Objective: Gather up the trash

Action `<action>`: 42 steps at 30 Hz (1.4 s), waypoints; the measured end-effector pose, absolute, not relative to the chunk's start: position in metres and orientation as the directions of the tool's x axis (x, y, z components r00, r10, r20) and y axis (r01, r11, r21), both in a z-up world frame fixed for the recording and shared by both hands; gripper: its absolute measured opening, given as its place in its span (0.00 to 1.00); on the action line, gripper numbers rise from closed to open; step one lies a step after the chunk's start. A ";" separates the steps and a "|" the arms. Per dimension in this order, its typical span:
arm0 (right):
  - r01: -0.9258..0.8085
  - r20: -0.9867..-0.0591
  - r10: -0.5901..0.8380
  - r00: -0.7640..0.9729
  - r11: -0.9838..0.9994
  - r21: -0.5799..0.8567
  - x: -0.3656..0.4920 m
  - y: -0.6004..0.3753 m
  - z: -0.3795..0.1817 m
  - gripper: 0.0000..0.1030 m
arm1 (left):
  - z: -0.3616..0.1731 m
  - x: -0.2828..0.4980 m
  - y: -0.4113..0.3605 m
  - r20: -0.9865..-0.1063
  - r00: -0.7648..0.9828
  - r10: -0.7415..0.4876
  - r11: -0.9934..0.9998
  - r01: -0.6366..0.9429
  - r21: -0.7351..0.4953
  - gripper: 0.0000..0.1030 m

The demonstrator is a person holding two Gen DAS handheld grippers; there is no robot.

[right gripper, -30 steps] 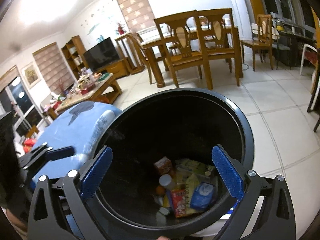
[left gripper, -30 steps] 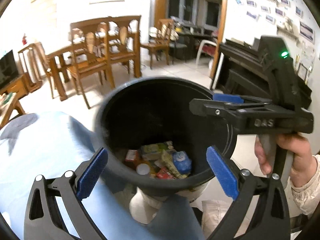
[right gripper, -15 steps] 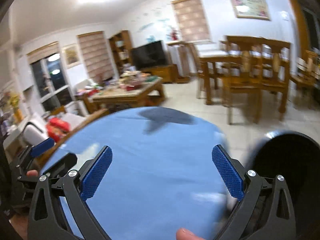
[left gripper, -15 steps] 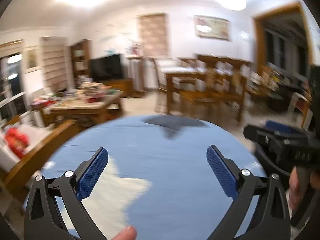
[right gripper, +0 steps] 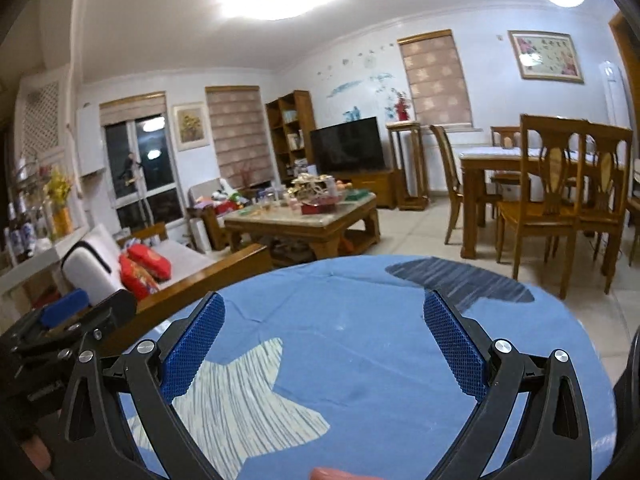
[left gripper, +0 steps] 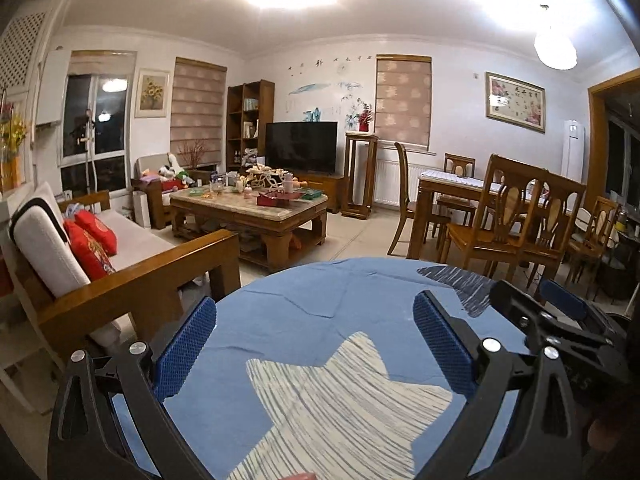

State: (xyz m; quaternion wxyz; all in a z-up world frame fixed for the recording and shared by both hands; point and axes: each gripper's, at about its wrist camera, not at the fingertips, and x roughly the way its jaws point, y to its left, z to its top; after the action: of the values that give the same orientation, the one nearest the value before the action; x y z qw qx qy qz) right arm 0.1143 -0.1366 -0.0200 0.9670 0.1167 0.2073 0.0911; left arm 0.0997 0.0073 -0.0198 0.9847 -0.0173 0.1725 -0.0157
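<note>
- the left gripper (left gripper: 314,344) hangs over a round counter (left gripper: 320,316) spread with a blue cloth; its blue-padded fingers (left gripper: 186,346) stand wide apart with nothing between them.
- the right gripper (right gripper: 324,340) hangs over the same counter (right gripper: 360,344), its fingers (right gripper: 454,352) likewise spread wide and holding nothing.
- in the left wrist view the right gripper's black body shows at the right edge; in the right wrist view the left gripper's body shows at the lower left.
- the blue cloth carries a pale striped star patch (left gripper: 340,404) near the grippers and a dark striped patch (right gripper: 456,280) at its far edge.
- no trash lies on the visible part of the counter, and neither view shows any piece of it; a dark curved edge at the far right of the right wrist view is too cut off to identify.
- a fingertip (right gripper: 332,473) peeks in at the bottom edge of the right wrist view.
- beyond the counter: a wooden sofa (left gripper: 120,268) with red cushions (left gripper: 90,240), a cluttered coffee table (left gripper: 256,208), a television (left gripper: 301,146), and a dining table with wooden chairs (left gripper: 516,220).
</note>
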 end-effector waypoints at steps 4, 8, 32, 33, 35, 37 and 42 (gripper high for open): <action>-0.182 -0.373 0.273 0.887 0.948 0.260 0.111 -0.130 -0.029 0.95 | -0.029 0.101 0.024 -0.371 0.928 -0.037 0.997 0.011 -0.072 0.95; -0.196 -0.383 0.291 0.877 0.943 0.268 0.109 -0.124 -0.032 0.95 | -0.033 0.105 0.026 -0.394 0.919 -0.031 0.998 0.004 -0.070 0.95; -0.221 -0.369 0.313 0.875 0.937 0.272 0.091 -0.125 -0.031 0.95 | -0.039 0.106 0.026 -0.409 0.912 -0.017 0.998 -0.009 -0.062 0.95; -0.221 -0.369 0.314 0.875 0.937 0.272 0.091 -0.126 -0.031 0.95 | -0.039 0.107 0.026 -0.409 0.912 -0.017 0.998 -0.008 -0.061 0.95; -0.221 -0.370 0.314 0.874 0.937 0.272 0.091 -0.126 -0.032 0.95 | -0.038 0.107 0.027 -0.408 0.913 -0.019 0.998 -0.007 -0.062 0.95; -0.221 -0.369 0.314 0.875 0.936 0.273 0.091 -0.126 -0.031 0.95 | -0.039 0.107 0.026 -0.409 0.912 -0.018 0.998 -0.007 -0.061 0.95; -0.222 -0.370 0.316 0.874 0.936 0.274 0.091 -0.127 -0.033 0.95 | -0.039 0.107 0.026 -0.409 0.912 -0.018 0.998 -0.007 -0.060 0.95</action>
State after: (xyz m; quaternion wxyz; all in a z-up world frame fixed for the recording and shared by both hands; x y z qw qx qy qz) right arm 0.0911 -0.1266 -0.0335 0.9615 0.1119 0.2086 0.1398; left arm 0.1070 0.0264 -0.0389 0.9774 -0.0304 0.2093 -0.0027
